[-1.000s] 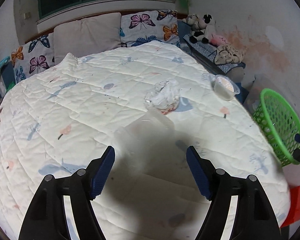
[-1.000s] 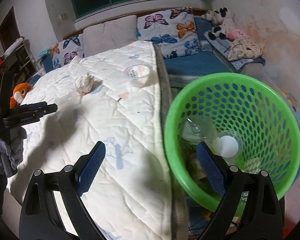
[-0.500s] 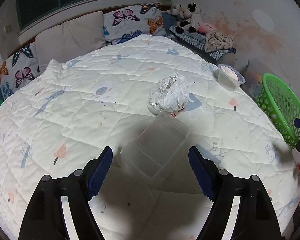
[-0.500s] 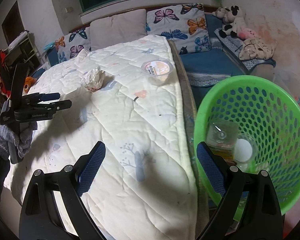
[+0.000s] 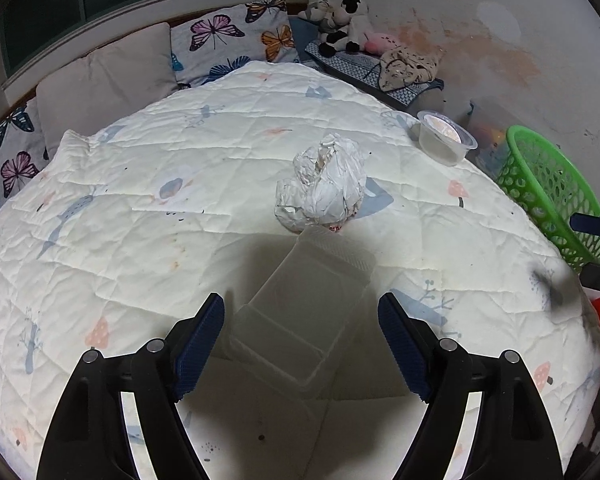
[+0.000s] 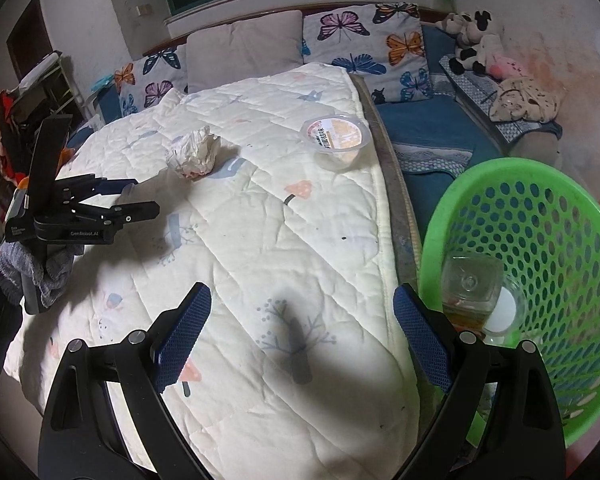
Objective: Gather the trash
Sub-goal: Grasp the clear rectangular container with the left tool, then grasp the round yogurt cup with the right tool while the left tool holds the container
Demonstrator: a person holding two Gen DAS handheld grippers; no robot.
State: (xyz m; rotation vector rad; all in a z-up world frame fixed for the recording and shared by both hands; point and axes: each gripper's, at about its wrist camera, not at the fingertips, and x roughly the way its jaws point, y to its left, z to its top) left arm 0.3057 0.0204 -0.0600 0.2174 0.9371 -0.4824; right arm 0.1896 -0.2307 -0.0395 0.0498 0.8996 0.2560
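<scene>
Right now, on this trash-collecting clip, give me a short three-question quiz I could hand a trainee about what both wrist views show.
1. True or false: the left gripper is open, with the clear plastic container lying between its fingers but not pressed by them.
2. Multiple choice: where does the sealed cup stand? A) inside the green basket; B) on the quilt near its edge; C) on the crumpled paper.
3. Fill in: the right gripper holds ____.

Key: 1 true; 2 B; 3 nothing.
</scene>
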